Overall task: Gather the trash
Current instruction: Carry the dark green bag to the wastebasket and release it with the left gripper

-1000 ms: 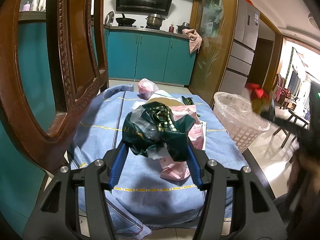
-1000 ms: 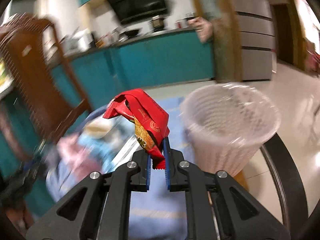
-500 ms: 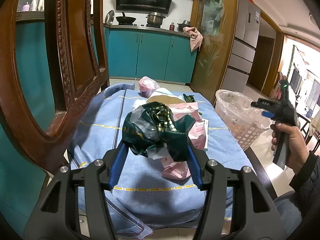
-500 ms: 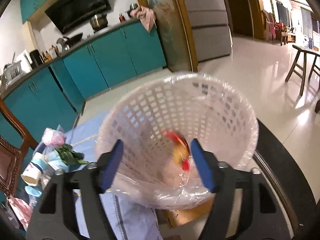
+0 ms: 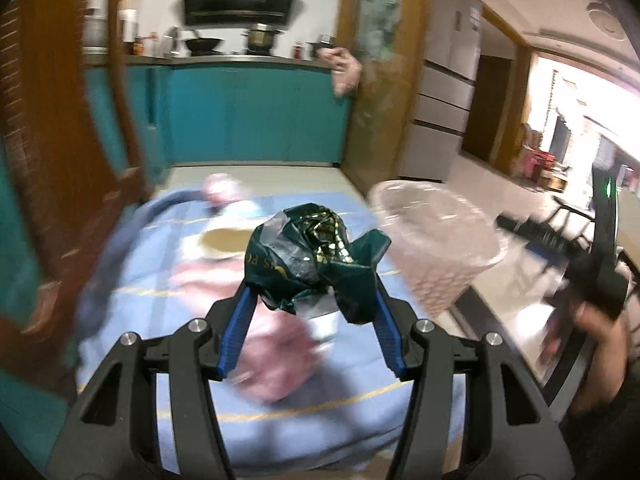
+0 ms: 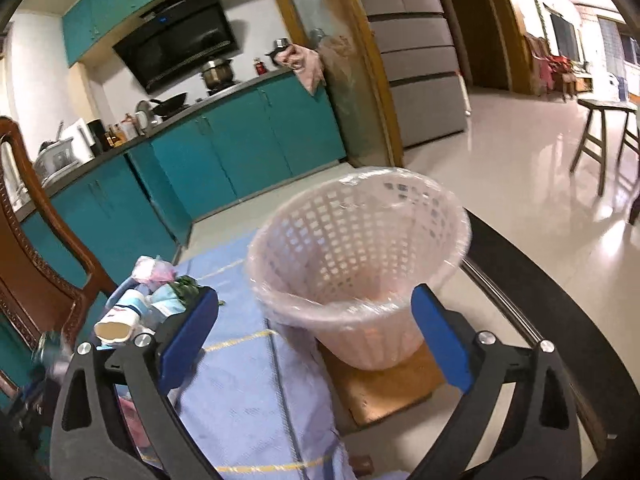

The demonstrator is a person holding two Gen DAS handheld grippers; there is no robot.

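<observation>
My left gripper (image 5: 310,294) is shut on a crumpled dark green foil bag (image 5: 312,258), held above the blue tablecloth (image 5: 192,280). The white lattice bin (image 5: 436,244) with a plastic liner stands to its right. In the right wrist view that bin (image 6: 356,264) sits on a wooden block just ahead of my right gripper (image 6: 316,308), whose jaws are opening wide with nothing between them. A hand holds the right gripper (image 5: 532,236) at the right edge of the left wrist view. More trash (image 6: 148,300), cups and wrappers, lies on the cloth at the left.
A carved wooden chair (image 6: 36,264) stands at the left of the table. Teal kitchen cabinets (image 6: 224,148) run behind it. A pink wrapper (image 5: 280,348) lies under the left gripper. The table's dark rim (image 6: 560,280) curves round at the right, with a stool (image 6: 604,136) beyond.
The right gripper let go of the red wrapper over the bin and opened wide, then drew back from the bin. The left gripper rose and swung right with the green bag.
</observation>
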